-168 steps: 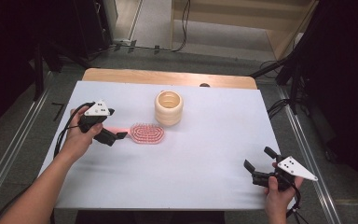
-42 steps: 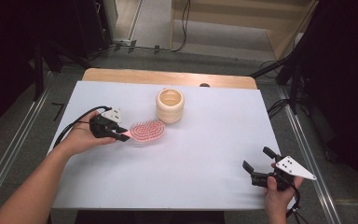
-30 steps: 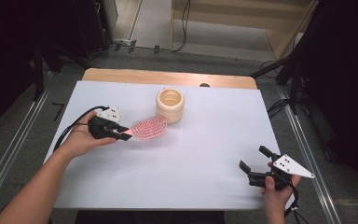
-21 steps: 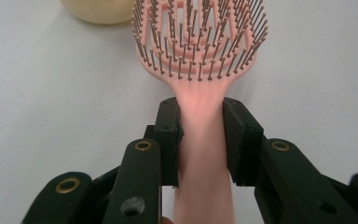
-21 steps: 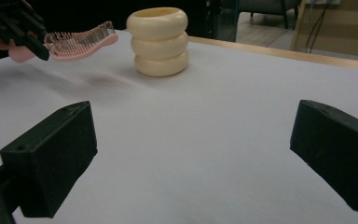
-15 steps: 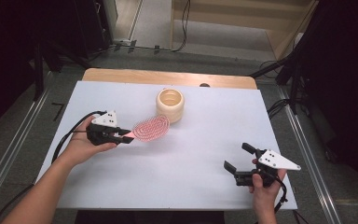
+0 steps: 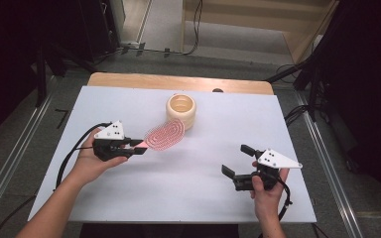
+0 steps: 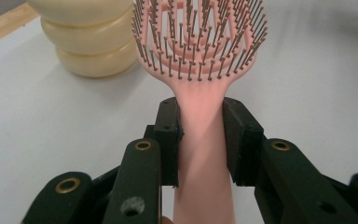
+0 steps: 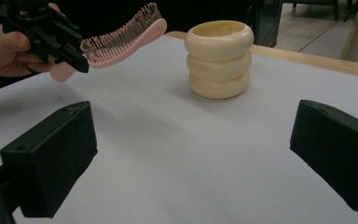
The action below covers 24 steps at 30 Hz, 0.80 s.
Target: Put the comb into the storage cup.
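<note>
My left hand-held gripper (image 8: pixel 200 140) is clamped on the neck of the pink plastic hairbrush (image 7: pixel 164 135), both pads squeezing the handle just below the oval vented head. I grip it there, I think, so the head stays free to go into the cream-coloured ribbed holder (image 7: pixel 181 110), a stack of three rounded rings with an open top. The brush hangs lifted off the white desk (image 7: pixel 188 198), tilted up, its head close beside the holder and not yet over the mouth. My right hand-held gripper (image 9: pixel 191 154) hovers with its jaws spread wide and nothing between them, well apart from the brush, probably ready to steady the holder. The butt of the handle is hidden under my left hand (image 7: pixel 92 161), and in the left gripper view the top of the head is cut off. The holder's inside is hard to make out.
</note>
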### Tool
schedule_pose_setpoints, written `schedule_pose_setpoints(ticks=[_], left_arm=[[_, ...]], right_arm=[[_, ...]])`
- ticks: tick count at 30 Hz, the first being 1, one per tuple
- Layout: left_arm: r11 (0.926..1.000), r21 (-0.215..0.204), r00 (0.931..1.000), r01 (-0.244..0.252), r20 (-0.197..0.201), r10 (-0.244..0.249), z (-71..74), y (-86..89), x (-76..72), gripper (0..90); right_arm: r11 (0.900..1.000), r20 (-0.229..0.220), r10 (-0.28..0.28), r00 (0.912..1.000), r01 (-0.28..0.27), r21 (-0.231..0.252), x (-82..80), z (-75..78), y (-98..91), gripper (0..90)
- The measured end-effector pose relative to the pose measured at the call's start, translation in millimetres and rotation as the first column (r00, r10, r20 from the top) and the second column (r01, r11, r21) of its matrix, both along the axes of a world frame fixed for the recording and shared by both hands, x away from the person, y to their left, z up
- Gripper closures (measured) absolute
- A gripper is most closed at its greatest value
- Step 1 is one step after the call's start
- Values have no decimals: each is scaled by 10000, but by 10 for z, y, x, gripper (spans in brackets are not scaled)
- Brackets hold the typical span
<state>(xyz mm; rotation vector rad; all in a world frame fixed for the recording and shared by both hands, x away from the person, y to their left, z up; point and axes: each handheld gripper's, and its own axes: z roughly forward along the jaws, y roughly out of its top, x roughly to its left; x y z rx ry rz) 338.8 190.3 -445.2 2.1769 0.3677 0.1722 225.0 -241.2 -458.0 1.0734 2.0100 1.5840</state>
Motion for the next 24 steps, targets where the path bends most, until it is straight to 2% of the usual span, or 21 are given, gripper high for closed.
schedule_pose_setpoints(ticks=[5, 8, 12, 15, 24], left_arm=[[9995, -303, 9998, -69, 188, 75, 19, -43, -77, 703], [9978, -651, 9995, -88, 311, 108, 40, -90, -143, 703], [9969, -787, 9990, -81, 443, 117, 51, -129, -190, 703], [9937, -1109, 9983, -190, 535, 250, 48, -177, -254, 703], [9890, -1454, 9966, -269, 731, 379, 13, -273, -371, 703]], right_arm=[[9998, 12, 174, 9998, -174, 117, 50, 48, 98, 0], [9988, -25, 395, 9992, -394, 286, 103, 106, 213, 0], [9978, -30, 549, 9985, -547, 385, 139, 146, 303, 0], [9952, -86, 723, 9973, -716, 669, 181, 196, 404, 0], [9885, -281, 962, 9950, -922, 1199, 238, 249, 563, 0]])
